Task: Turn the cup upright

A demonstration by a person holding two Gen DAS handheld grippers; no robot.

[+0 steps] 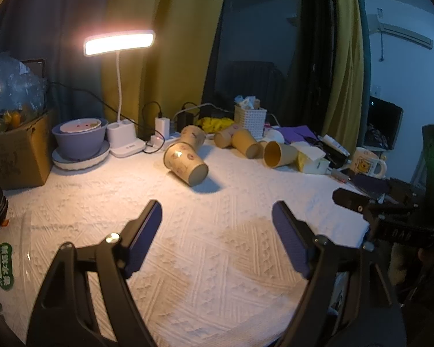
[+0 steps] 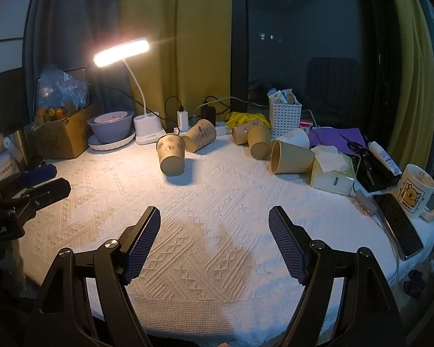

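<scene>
A patterned paper cup [image 1: 185,162] lies on its side on the white tablecloth, its base toward me; it also shows in the right wrist view [image 2: 171,156]. Several more paper cups lie tipped behind it: one patterned cup [image 1: 193,137] [image 2: 201,135], plain ones [image 1: 245,142] [image 2: 259,141], and one with its mouth toward me [image 1: 279,153] [image 2: 290,156]. My left gripper [image 1: 217,237] is open and empty, well short of the cups. My right gripper [image 2: 215,240] is open and empty, also short of them.
A lit desk lamp [image 1: 119,43] stands at the back left beside a purple bowl on a plate [image 1: 81,140] and a cardboard box [image 1: 17,156]. A white basket [image 2: 285,117], tissue pack [image 2: 331,170], phone [image 2: 397,225] and bear mug [image 2: 416,192] crowd the right side.
</scene>
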